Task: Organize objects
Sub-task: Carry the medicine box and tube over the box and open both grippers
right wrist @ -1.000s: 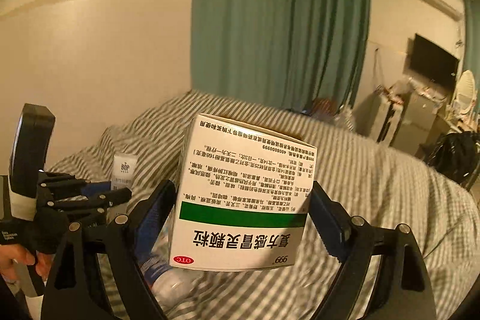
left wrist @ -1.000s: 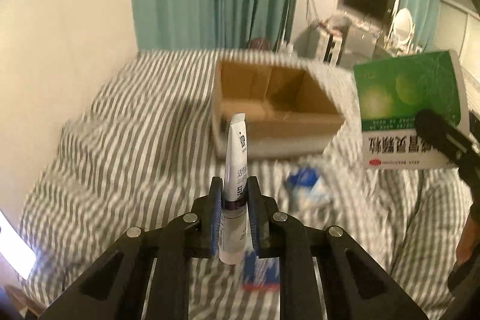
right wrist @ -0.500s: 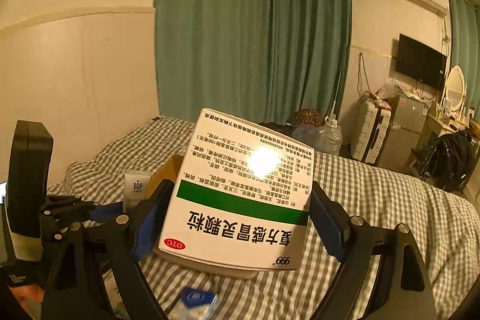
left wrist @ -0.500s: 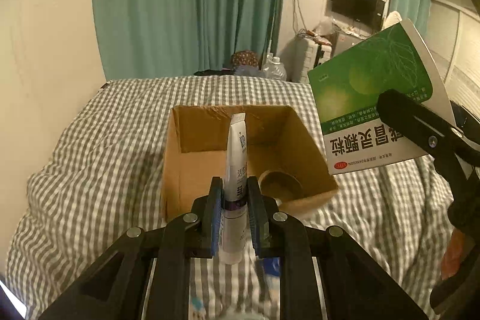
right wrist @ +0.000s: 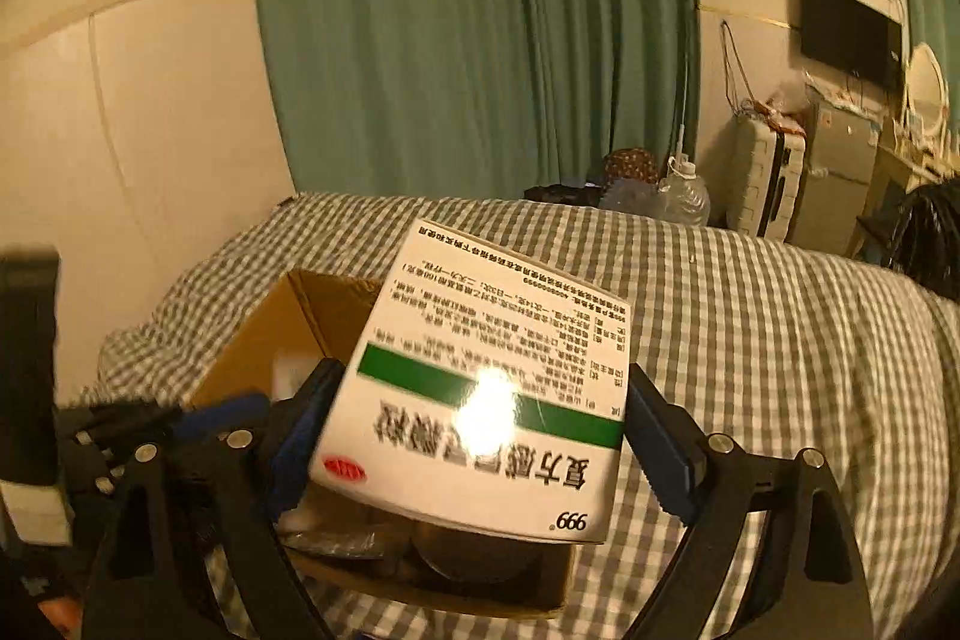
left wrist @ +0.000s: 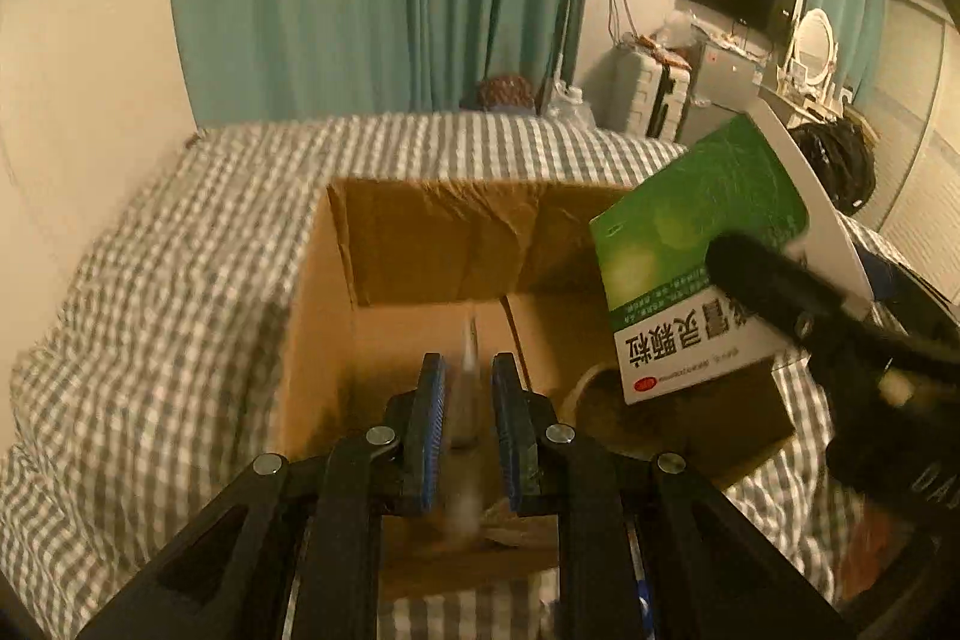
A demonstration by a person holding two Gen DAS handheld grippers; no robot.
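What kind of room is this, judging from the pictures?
Most likely a bedroom in a home: a bed with a checked cover, long green curtains, and a wall television beside a round mirror.

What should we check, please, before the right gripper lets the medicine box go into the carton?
1. Right gripper grips the medicine box on both sides: ok.
2. Medicine box sits over the carton opening: ok; it hangs over the right part.
3. Landing spot free: not ok; a round bowl-like thing lies on the floor under the box.
4. Left gripper has let go of the tube: cannot tell; the tube is a blur between parted fingers.
5. Left gripper out of the box's way: ok; it is over the carton's middle, apart from the box.
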